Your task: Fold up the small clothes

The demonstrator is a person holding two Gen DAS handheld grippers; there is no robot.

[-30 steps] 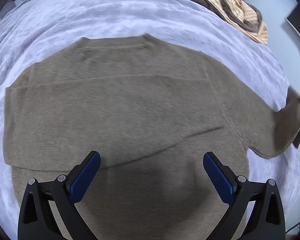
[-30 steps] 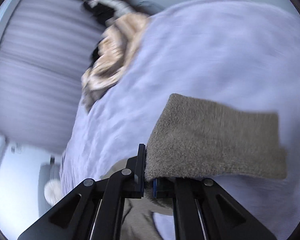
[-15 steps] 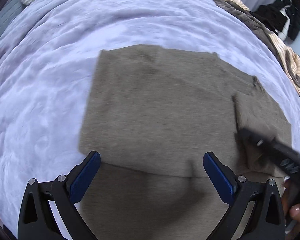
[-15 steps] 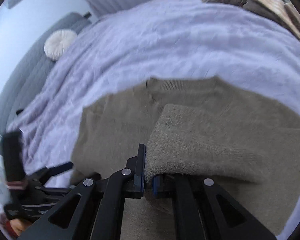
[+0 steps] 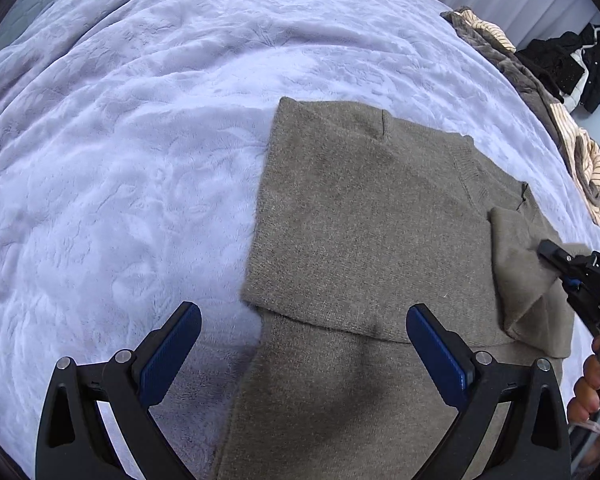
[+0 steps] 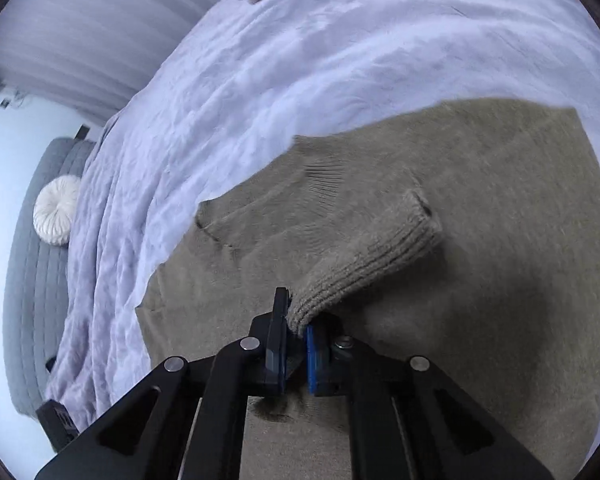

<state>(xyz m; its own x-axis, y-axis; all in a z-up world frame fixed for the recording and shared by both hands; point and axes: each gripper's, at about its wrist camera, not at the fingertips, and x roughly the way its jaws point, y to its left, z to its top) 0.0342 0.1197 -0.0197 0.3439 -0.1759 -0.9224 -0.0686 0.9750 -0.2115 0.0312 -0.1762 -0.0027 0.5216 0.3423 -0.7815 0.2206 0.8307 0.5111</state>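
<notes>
The right gripper (image 6: 296, 330) pinched the sleeve (image 6: 364, 256) over the sweater (image 5: 364, 216), probably ready to release; the left gripper (image 5: 304, 344) hung open.

**Soft knit, plush cover, matt plastic**

The sweater (image 5: 364, 216) is a matt, fuzzy taupe knit, its cuff (image 6: 364, 268) coarsely ribbed in the centre of the right wrist view. The bedspread (image 5: 132, 152) is a pale lilac plush with a soft sheen and an embossed, crinkled texture. The left gripper (image 5: 304, 344) has matt black plastic arms, small bright metal pins and blue ridged pads (image 5: 436, 356). At upper right lies striped, crumpled cloth (image 5: 588, 164).
</notes>
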